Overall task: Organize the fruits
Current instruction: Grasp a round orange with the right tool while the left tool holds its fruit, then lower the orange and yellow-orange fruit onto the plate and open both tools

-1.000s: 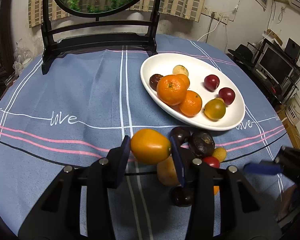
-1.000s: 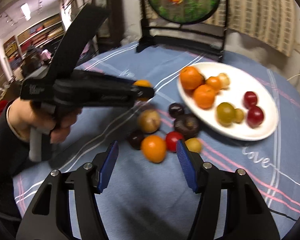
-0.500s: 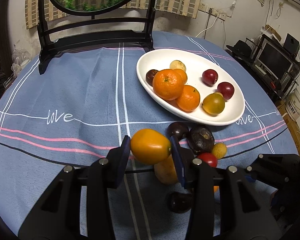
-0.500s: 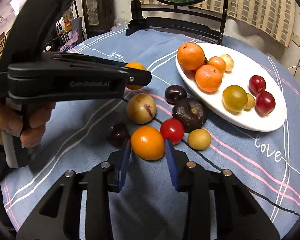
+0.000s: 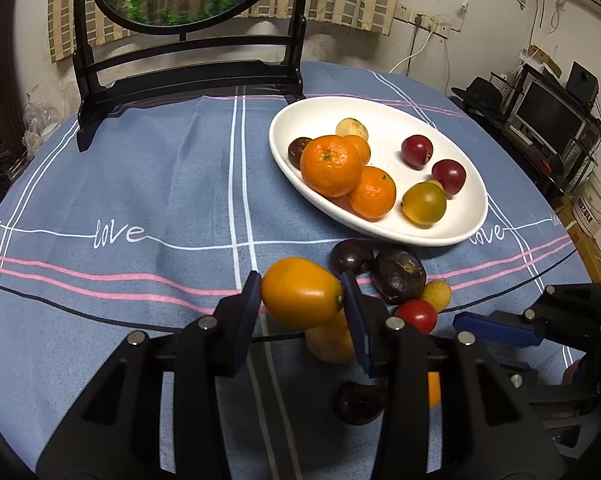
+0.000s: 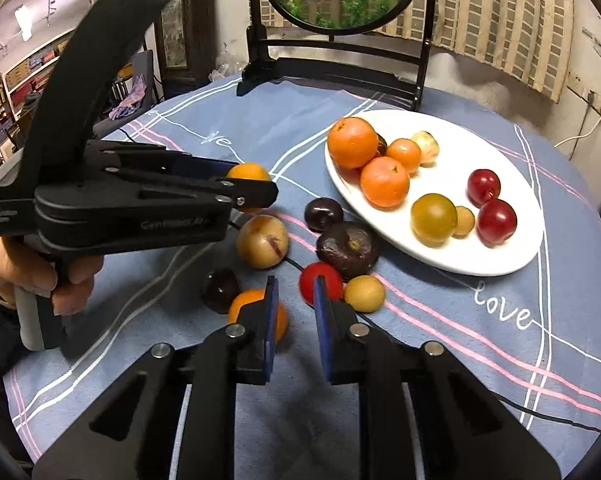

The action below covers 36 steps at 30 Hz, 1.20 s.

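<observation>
My left gripper [image 5: 300,300] is shut on an orange-yellow fruit [image 5: 300,298] and holds it above the blue cloth; it shows from the side in the right wrist view [image 6: 248,188]. My right gripper [image 6: 294,312] has its jaws narrowed with nothing between them; a small orange [image 6: 246,306] lies just left of its left finger and a red tomato [image 6: 320,280] just ahead. A white oval plate [image 5: 456,224] holds several oranges and plums. Loose fruits lie on the cloth in front of the plate: a yellow-brown fruit [image 6: 262,242], dark plums [image 6: 323,214] and a dark wrinkled fruit [image 6: 348,250].
A black wooden stand with a round picture [image 5: 188,72] stands at the table's far side. The table edge curves round at right, with a monitor [image 5: 548,120] and shelves beyond it. The person's hand [image 6: 32,276] grips the left tool.
My right gripper's jaws closed from wide open to a narrow gap, and it shifted so the small orange now lies outside its left finger. My left gripper kept hold of its fruit.
</observation>
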### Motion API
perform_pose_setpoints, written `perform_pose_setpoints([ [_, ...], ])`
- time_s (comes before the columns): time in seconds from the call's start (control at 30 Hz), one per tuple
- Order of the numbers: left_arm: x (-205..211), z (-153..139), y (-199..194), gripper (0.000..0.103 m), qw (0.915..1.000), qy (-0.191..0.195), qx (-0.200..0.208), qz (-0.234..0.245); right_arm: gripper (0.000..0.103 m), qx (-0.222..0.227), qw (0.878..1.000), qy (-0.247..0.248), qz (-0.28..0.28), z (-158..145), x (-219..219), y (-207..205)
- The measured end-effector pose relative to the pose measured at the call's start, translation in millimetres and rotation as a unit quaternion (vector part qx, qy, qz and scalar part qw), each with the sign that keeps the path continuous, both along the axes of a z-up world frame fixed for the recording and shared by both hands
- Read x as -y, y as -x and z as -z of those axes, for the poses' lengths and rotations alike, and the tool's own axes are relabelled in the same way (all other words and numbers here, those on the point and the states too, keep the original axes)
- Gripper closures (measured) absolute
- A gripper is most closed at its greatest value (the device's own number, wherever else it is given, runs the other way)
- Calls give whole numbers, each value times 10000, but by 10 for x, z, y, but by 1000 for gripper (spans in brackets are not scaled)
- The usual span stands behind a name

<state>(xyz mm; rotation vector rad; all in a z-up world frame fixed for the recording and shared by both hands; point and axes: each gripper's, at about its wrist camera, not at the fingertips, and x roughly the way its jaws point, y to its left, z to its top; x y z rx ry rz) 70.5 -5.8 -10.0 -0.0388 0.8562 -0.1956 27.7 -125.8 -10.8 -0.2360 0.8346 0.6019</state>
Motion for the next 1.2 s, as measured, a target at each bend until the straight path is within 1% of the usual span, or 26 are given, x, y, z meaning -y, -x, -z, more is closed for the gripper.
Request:
perform_pose_setpoints([
  [0.1, -2, 7, 4, 61, 10000, -10, -14, 11, 84, -162, 9998, 84, 28, 78, -20, -28],
  [0.17, -6, -3, 7, 61, 10000, -3, 0, 4, 80, -344, 9994, 52, 91, 118, 7, -61],
  [0.23, -8, -13, 5, 61, 10000, 11, 12, 4, 59, -338, 9992, -45, 210, 74, 75, -63],
  [0.3, -8, -9, 1, 61, 10000, 7, 9, 4, 49, -311, 9992, -153, 186, 4, 108, -14],
  [0.33, -3, -13, 6, 61, 10000, 4, 11, 2, 47, -268, 9994, -219, 64, -50, 103, 41],
  [0.43, -5, -12, 5, 61, 10000, -3, 9, 2, 47, -212, 9995, -180, -178, -90, 26, 145],
  [0.5, -7, -10, 4, 61, 10000, -15, 7, 5, 47, -226, 9996, 34, -183, -32, -46, 154],
  [0.6, -1, -7, 4, 61, 10000, -26, 5, 19, 47, -396, 9986, 275, -224, 127, -150, 125],
  [0.7, 5, -2, 5, 61, 10000, -21, -5, 28, 47, -435, 9982, 343, -235, 215, -211, 104],
  [0.73, 5, 1, 4, 61, 10000, -22, -8, 29, 53, -402, 9980, 391, -278, 235, -241, 106],
  [0.77, 4, 3, 2, 61, 10000, -24, -12, 31, 66, -414, 9978, 386, -358, 240, -263, 113],
  [0.8, 8, 3, 4, 61, 10000, -25, -11, 33, 67, -427, 9975, 368, -437, 236, -291, 122],
  [0.87, 12, 2, 10, 61, 10000, -25, -7, 37, 67, -275, 9984, 409, -263, 193, -269, 105],
  [0.93, 13, -2, 17, 61, 10000, -14, 6, 43, 67, -300, 9994, 98, -142, 97, -158, 50],
  [0.97, 12, -9, 20, 61, 10000, -8, 16, 42, 67, -288, 9996, -83, -2, 24, -49, 5],
  [1.03, 15, -18, 22, 61, 10000, -14, 32, 45, 67, -222, 9988, -272, 335, -57, 136, -83],
  [1.1, 38, -41, 15, 61, 9999, -41, 63, 73, 67, -144, 9946, -535, 873, -126, 375, -220],
  [1.17, 78, -79, -1, 61, 9998, -81, 104, 119, 67, -52, 9889, -775, 1267, -180, 551, -308],
  [1.2, 113, -116, -16, 61, 9997, -113, 146, 172, 67, 95, 9857, -825, 1468, -217, 617, -351],
])
